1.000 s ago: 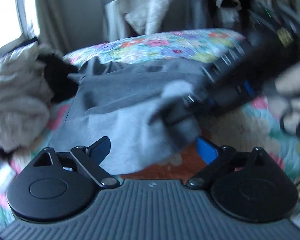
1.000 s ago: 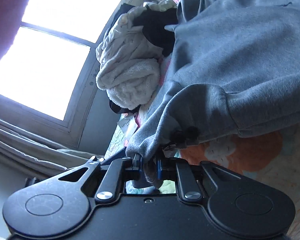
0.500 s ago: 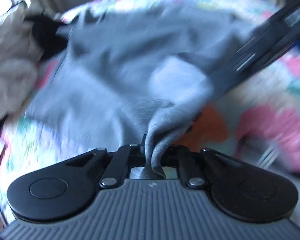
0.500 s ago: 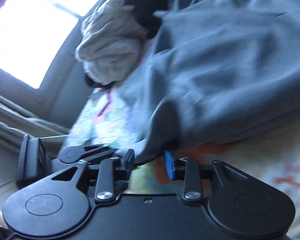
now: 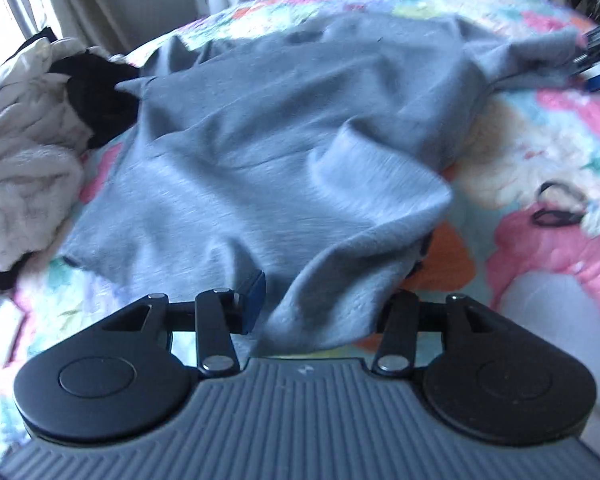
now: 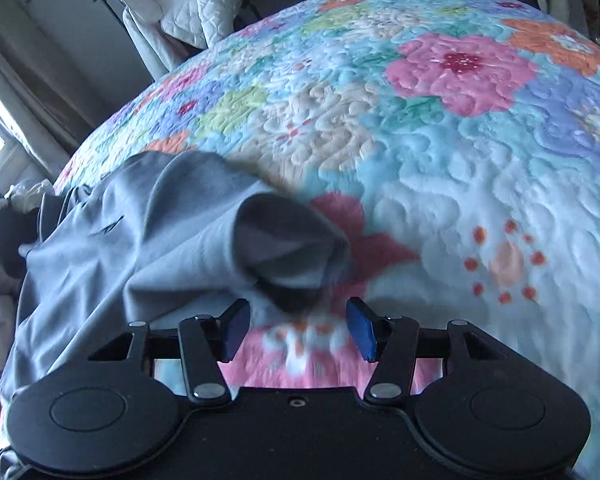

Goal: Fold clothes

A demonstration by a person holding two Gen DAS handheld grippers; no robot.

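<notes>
Sweatshirt fabric of this kind looks soft, thick and limp, light to lift, and it will sag and slide rather than hold a crease; that is a judgement from how it drapes. At the far left of the left wrist view a heap of white fleecy clothing [image 5: 24, 136] sits with a black garment [image 5: 96, 96] tucked against it, both touching the left edge of the grey sweatshirt [image 5: 260, 152], which lies spread but rumpled on the floral quilt [image 5: 548, 128]. Nearer the camera, the left gripper [image 5: 320, 312] has its jaws spread wide, and a corner of the grey cloth droops between them without being pinched; the right finger is hidden behind that fold. I would take hold at this thick hem corner, where the edge gives the blue pads something to bite. Further right on the quilt lies a small dark loop, perhaps a hair tie [image 5: 556, 212]; too blurred to be sure. In the right wrist view the right gripper [image 6: 298, 328] also stands with jaws apart, and a sleeve cuff [image 6: 292, 248] hangs just ahead of them, blurred, seemingly touching neither pad. The cuff's ribbed end looks like the firmest grip point there. No brand, label or legible writing shows on the garment or grippers.
</notes>
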